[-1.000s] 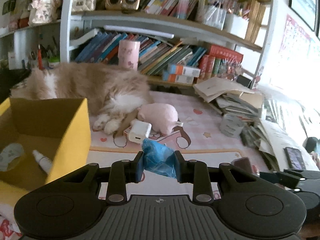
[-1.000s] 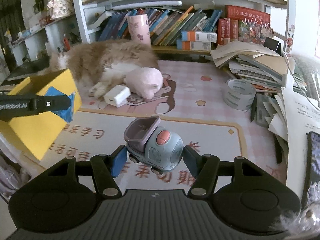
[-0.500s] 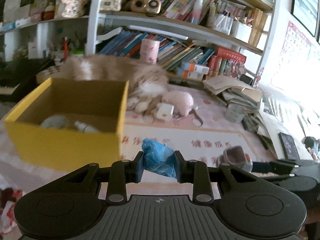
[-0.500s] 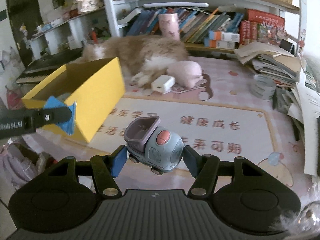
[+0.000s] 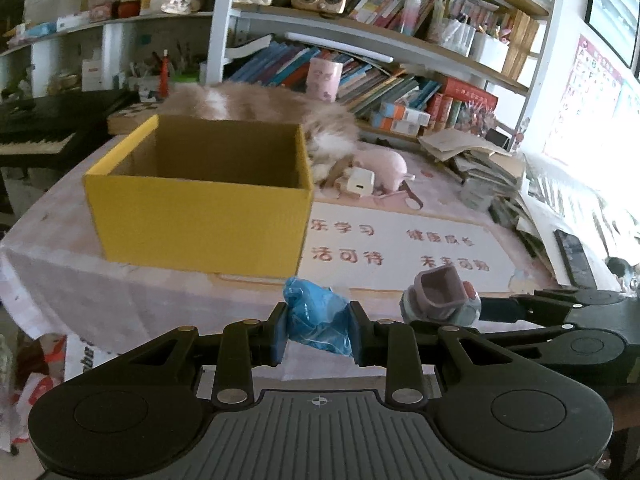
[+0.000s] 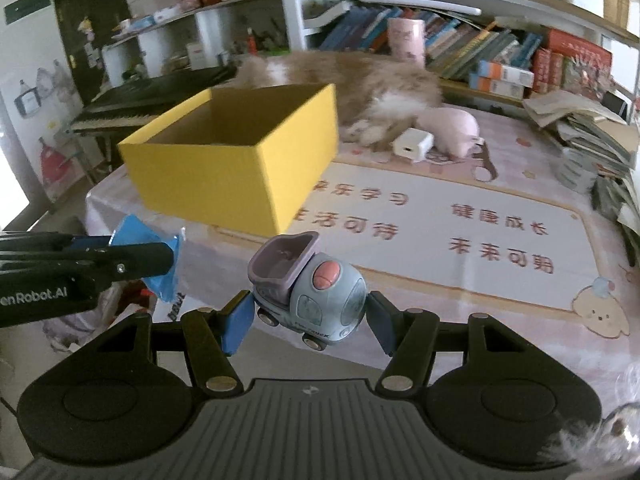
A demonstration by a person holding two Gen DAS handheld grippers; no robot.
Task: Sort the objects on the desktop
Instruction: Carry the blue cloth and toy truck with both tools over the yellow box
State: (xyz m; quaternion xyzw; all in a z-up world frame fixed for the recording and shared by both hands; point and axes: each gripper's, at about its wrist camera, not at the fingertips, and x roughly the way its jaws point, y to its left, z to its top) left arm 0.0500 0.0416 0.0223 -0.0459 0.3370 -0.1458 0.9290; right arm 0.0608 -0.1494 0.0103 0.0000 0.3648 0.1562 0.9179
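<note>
My left gripper [image 5: 318,328] is shut on a crumpled blue plastic packet [image 5: 316,320], held in the air in front of the desk's near edge. My right gripper [image 6: 310,320] is shut on a small blue-grey toy truck [image 6: 308,284] with a purple bucket; the truck also shows in the left wrist view [image 5: 440,300]. The open yellow cardboard box [image 5: 200,208] stands on the desk's left part, beyond both grippers; its inside is hidden from this low angle. In the right wrist view the box [image 6: 240,160] is ahead left, and the left gripper's packet [image 6: 148,240] is at far left.
A fluffy tan-and-white cat [image 5: 260,104] lies behind the box. A white charger [image 5: 360,182] and a pink plush pig [image 5: 384,164] lie by it. A grey tape roll [image 6: 576,168], stacked papers [image 5: 480,156] and a phone [image 5: 572,256] are at right. Bookshelves stand behind.
Both grippers have pulled back from the desk and sunk lower, still holding the packet and the truck. The yellow box now stands farther away and its inside is no longer visible.
</note>
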